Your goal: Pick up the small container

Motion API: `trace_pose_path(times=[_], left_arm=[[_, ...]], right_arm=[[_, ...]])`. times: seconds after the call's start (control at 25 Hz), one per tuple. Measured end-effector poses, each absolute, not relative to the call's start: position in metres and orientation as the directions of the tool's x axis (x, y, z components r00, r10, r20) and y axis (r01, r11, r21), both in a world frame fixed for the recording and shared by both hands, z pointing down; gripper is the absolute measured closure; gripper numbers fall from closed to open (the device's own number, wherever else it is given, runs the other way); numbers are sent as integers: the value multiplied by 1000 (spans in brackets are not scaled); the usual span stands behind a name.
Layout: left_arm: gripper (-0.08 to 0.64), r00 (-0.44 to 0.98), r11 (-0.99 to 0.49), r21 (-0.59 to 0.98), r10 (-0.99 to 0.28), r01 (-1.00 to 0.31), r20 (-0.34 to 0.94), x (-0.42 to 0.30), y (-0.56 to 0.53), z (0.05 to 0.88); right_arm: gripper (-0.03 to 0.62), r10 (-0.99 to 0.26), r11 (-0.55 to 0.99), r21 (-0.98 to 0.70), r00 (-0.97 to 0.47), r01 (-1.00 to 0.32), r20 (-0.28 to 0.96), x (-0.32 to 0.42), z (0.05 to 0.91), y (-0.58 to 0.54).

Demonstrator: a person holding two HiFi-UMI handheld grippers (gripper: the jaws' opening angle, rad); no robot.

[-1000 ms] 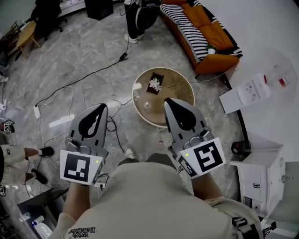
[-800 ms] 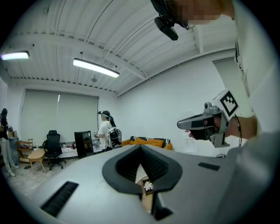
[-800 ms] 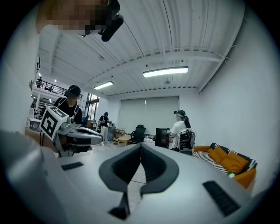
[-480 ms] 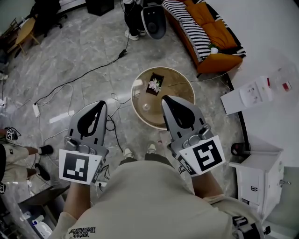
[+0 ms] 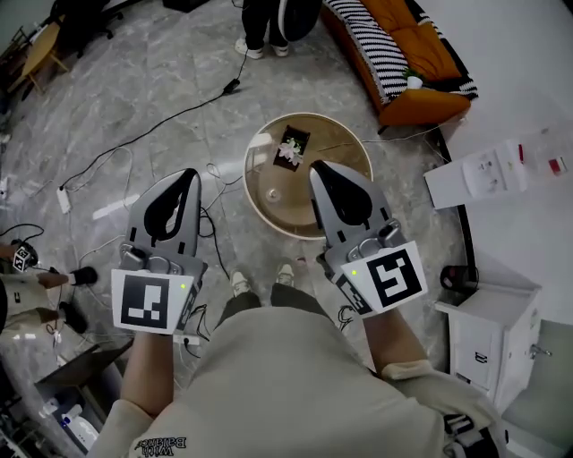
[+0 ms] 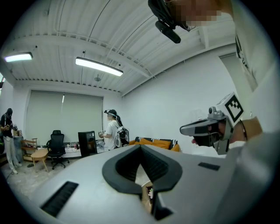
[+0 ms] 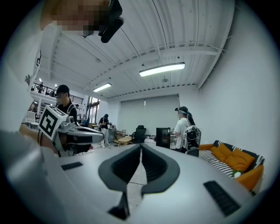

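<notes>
The grey marble floor fills most of the head view. An orange sofa with striped cushions runs off the top edge. So does a standing person, seen there only from the legs down.

A round table with a brown top and a pale rim stands ahead of the wearer's feet. The right gripper covers its right part. The left gripper hangs over bare floor to the table's left, well apart from it.

Both pairs of jaws are closed tip to tip with nothing between them, as each gripper view shows. Only an empty window is left behind the tips.

A white cabinet at lower right is partly cut off by the frame.

On the table lies a dark card with white flowers. Just below it on the tabletop sits the small container. It is a pale speck too small to tell its shape, and neither gripper touches it.

Black cables trail across the floor.
</notes>
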State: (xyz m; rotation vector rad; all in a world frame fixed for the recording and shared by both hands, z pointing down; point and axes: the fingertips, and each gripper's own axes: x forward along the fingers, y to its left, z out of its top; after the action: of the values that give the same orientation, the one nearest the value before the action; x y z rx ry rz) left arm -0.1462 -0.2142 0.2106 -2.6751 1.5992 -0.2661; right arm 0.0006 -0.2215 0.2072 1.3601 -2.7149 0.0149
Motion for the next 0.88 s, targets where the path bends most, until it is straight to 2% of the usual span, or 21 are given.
trace_pose_path(times=[0.2,0.28,0.36,0.6,0.88], left_arm=[[554,441,-457,-160,-889,-875,125,-139,-240,235],[554,438,-457,-174,-888,-872,137,-136,-250,249],[554,438,-460,-172,-886,-871,155,-133,-262,266],[554,445,-470,-178,-880,-864,163,-128,-299,316],[554,453,-484,-114,-864,-868,219,-122,-323,396]], right_arm=[[582,-803,592,6,-588,-806,100,10,238,-253],[492,-799,594,-15,-593,-804,103,10,251,-263],[489,-795,598,-24,-597,-801,106,9,266,-273],[391,-786,603,-36,-601,-797,141,-1,331,-306],[359,-782,586,-33,-576,-810,240,-10,437,-331]])
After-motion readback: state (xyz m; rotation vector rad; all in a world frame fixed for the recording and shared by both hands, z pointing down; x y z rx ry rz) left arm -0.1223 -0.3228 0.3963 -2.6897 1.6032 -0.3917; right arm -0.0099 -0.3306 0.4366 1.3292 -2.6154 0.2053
